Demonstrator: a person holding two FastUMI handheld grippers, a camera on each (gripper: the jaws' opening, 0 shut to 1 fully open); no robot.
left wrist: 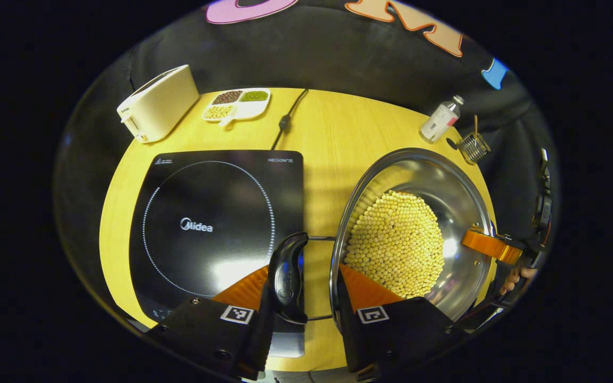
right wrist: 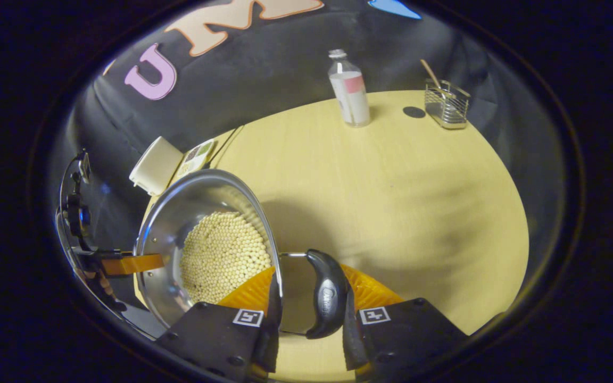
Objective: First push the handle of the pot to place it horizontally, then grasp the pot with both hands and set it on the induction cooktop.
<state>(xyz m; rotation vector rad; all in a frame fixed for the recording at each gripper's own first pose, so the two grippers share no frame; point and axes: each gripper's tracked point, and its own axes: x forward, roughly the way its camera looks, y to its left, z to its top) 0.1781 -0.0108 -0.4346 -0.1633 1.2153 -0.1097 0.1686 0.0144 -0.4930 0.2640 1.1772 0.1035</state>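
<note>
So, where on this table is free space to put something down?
Widest bare patch: table between pot and bottle, wire holder. The cooktop glass is bare too. Crowded: back edge with toaster, bean dish.

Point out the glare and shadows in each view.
Left gripper view: bright glare on the cooktop glass and inside the pot wall. Right gripper view: the pot casts a soft shadow on the table; edges bend with fisheye distortion.

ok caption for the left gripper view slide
Left gripper straddling the bean-filled pot handle beside the induction cooktop.
</note>
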